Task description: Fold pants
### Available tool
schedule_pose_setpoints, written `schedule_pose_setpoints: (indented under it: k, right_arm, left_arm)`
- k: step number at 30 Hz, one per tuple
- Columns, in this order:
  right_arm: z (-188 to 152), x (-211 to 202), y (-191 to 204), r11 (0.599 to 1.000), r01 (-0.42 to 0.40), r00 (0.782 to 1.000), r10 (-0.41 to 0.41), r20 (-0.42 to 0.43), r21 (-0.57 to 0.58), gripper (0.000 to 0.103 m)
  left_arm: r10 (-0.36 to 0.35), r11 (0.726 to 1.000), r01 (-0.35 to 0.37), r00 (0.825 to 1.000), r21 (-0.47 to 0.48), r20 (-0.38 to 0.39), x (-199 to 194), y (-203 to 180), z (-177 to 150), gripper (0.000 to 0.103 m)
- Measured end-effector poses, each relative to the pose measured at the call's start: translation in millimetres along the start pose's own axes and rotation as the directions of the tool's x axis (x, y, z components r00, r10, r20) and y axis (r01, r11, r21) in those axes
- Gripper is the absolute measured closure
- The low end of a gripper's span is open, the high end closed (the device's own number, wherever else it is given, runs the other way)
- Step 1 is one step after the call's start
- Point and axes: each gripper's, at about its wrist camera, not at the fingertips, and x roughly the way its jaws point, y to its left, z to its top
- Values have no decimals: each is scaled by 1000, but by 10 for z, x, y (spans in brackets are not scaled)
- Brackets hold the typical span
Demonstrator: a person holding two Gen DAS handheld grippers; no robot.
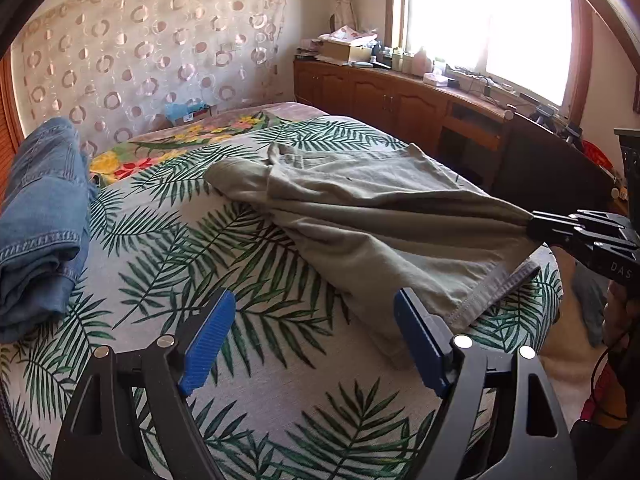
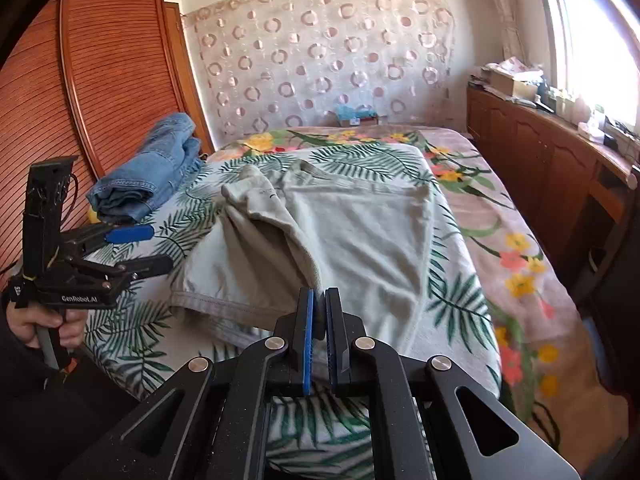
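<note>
The right claw (image 2: 319,312) pinches a hem of the green pants (image 1: 360,216) lying across the bed (image 1: 280,360), lifting it to fold, while the left claw (image 1: 316,316) waits spread beside.

The grey-green cotton pants (image 2: 352,224) lie spread mid-bed on the palm-leaf printed bedspread (image 2: 372,160). The folded blue denim jeans (image 2: 152,176) sit at the bed's far left. The long wooden cabinet (image 2: 540,148) runs along the right, beside the bed.
</note>
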Motion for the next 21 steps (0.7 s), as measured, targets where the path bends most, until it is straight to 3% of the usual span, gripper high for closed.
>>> schedule_pose_setpoints:
  k: [10,21]
  right_arm:
    - [-99,-147,-55,999,28,999,-27,-28,42,97]
    - [-64,-91,-59,997,18,997,-13,-71,70,94]
  left_arm:
    - [-17,1000,17,1000,14,-14,106,-129,93,21]
    - [13,1000,-13,1000,-12,-25,160,-54,124,21]
